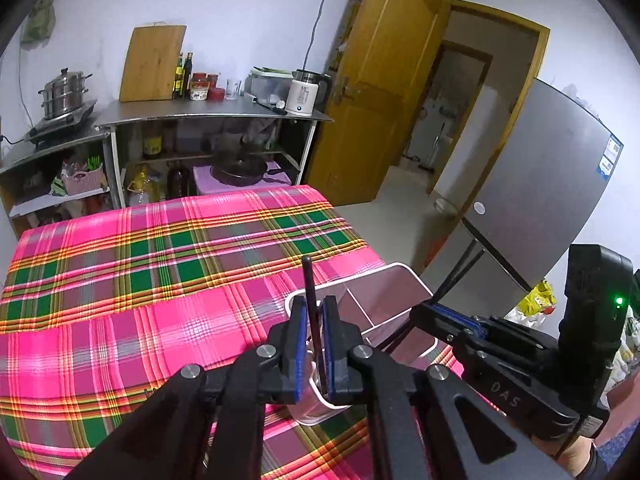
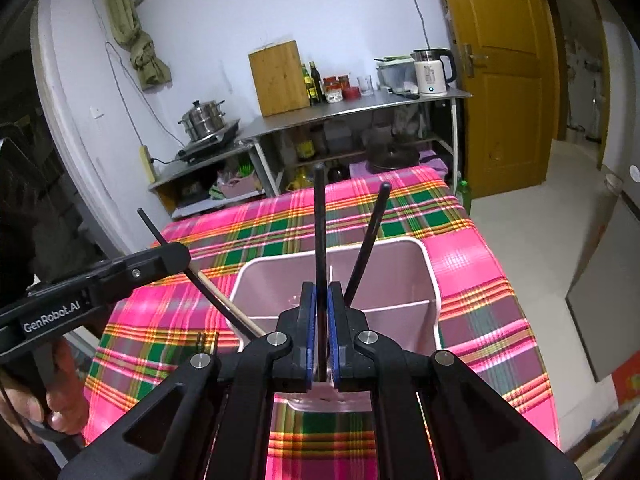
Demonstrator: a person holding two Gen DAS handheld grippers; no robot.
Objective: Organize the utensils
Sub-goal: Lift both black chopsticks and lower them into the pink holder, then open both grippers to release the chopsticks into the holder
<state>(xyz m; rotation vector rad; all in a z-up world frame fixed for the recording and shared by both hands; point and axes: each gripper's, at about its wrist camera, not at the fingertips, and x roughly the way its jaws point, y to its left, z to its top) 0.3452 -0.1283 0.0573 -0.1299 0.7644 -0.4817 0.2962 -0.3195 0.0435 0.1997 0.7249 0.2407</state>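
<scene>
left gripper (image 1: 314,336) jaws pinching chopstick (image 1: 310,300), slanting over the holder's left edge | right gripper (image 2: 321,332) jaws pinching chopstick (image 2: 319,240), standing upright, lower end hidden | holder (image 2: 430,268) lying directly beneath on worktop (image 2: 500,280); right sitting better centred.

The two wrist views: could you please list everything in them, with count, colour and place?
chopsticks: three seen, black, one in each gripper, one leaning in the holder
utensil holder: one, white, divided, on the tablecloth
tablecloth: one, pink-green plaid, over the table
cutting board: one, wooden, leaning on the wall at the counter
kettle: one, white, counter's right end
steamer pot: one, steel, on the stove
door: one, yellow-brown, open
fridge: one, grey, right
left gripper: black, shut on a chopstick
right gripper: black, shut on a chopstick
</scene>
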